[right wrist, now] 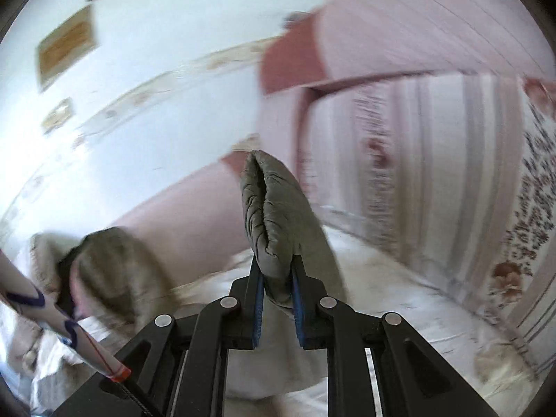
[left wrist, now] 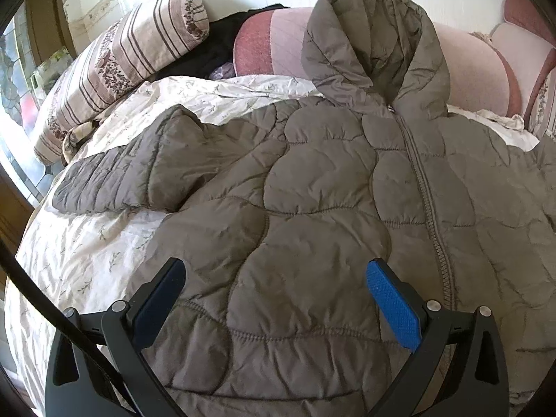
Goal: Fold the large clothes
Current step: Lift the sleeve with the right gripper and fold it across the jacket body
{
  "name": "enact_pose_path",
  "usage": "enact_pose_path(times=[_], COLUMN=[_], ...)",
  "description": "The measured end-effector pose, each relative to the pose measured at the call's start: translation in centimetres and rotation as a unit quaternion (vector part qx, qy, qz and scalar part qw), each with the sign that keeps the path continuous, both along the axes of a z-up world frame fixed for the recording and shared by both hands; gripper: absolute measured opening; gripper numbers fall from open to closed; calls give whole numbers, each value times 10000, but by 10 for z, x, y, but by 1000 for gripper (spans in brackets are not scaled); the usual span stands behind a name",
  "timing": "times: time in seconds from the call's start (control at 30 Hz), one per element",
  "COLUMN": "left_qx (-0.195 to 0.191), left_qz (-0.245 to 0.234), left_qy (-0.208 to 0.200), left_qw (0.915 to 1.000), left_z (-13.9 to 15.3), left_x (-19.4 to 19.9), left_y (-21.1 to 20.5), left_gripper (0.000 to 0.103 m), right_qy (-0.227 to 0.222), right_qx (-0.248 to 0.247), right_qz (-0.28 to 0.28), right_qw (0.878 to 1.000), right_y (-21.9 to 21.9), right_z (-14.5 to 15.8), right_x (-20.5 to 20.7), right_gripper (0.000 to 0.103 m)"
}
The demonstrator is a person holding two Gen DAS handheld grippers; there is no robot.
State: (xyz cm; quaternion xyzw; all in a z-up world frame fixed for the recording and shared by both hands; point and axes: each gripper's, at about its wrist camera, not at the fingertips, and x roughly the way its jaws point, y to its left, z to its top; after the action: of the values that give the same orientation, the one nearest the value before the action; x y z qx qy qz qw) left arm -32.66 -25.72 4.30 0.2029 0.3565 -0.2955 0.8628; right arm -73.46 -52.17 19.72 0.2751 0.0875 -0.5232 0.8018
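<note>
Right wrist: right gripper (right wrist: 276, 278) jaws pinch jacket (right wrist: 274, 215); left gripper (left wrist: 276, 278) jaws released.

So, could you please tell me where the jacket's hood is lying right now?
In the left wrist view the hood sits at the top, right of centre, propped against the pink headboard, with the striped pillow well off to its left.

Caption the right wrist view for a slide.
Right tool clamps a padded grey-brown quilted jacket fold, raised above the white bedspread.
</note>
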Motion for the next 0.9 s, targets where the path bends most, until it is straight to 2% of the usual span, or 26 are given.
enact_pose_path(times=[0.13,0.3,0.5,0.63,0.9], left_qx=[-167,-187,-382,-381,-378], left_qz=[13,42,262,361,370], left_qy=[-154,-527,-342,-277,-101], left_qw=[9997,9984,9983,9982,9985], left_z=[15,31,45,45,45], left_x=[-3,-5,14,24,36], left_y=[12,33,64,74,78], left_gripper=[103,103,103,103,103], right_qy=[47,69,256,431,793], right_qx=[-172,58,249,412,817], right_qz=[459,1029,1485,1711,2216], right_qw=[9988,9947,9883,9834,9685], right_y=[45,79,94,106,126], right_z=[20,23,16,-2,-60], right_x=[38,96,156,189,269], right_gripper=[16,16,16,16,15])
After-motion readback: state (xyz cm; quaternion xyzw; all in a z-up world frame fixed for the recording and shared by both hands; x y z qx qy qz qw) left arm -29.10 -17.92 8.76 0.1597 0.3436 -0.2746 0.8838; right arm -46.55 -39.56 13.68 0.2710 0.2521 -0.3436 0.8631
